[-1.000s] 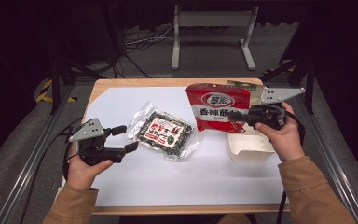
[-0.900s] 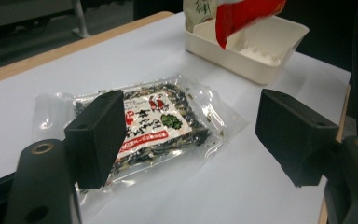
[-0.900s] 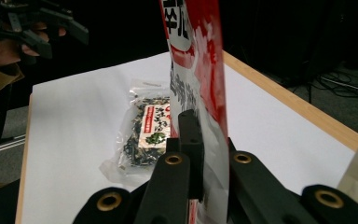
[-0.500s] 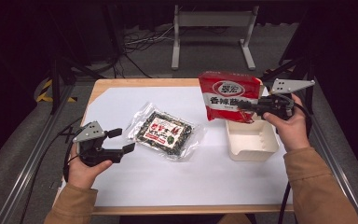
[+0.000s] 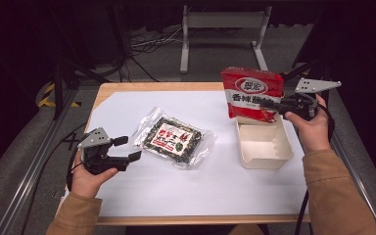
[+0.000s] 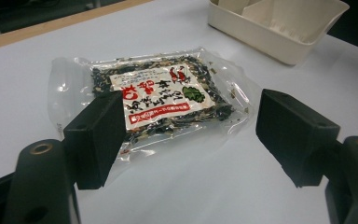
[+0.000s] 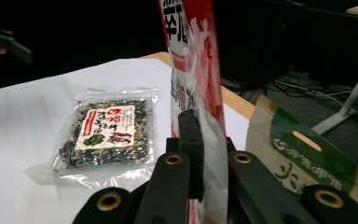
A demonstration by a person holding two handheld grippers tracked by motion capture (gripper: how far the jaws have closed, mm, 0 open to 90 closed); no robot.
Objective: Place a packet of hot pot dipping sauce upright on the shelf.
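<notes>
A red snack bag (image 5: pixel 250 93) hangs upright over the far end of a white tray (image 5: pixel 267 164) at the table's right. My right gripper (image 5: pixel 274 104) is shut on the bag's right edge; in the right gripper view the bag (image 7: pixel 191 56) is pinched between the jaws of that gripper (image 7: pixel 205 154). A clear packet of dark dried flakes with a red and white label (image 5: pixel 174 137) lies flat mid-table. My left gripper (image 5: pixel 127 149) rests open just left of it. In the left gripper view the packet (image 6: pixel 163 95) lies a little beyond the open gripper (image 6: pixel 191 135), untouched.
White paper (image 5: pixel 186 196) covers the wooden table. A brown packet with a green label (image 7: pixel 307 158) shows behind the red bag in the right gripper view. The tray (image 6: pixel 270 32) has dividers inside. A metal stand (image 5: pixel 223 29) and cables lie on the floor beyond.
My right gripper has lifted the red bag up and to the right, from lying over the tray to hanging upright above it. The left gripper has barely moved.
</notes>
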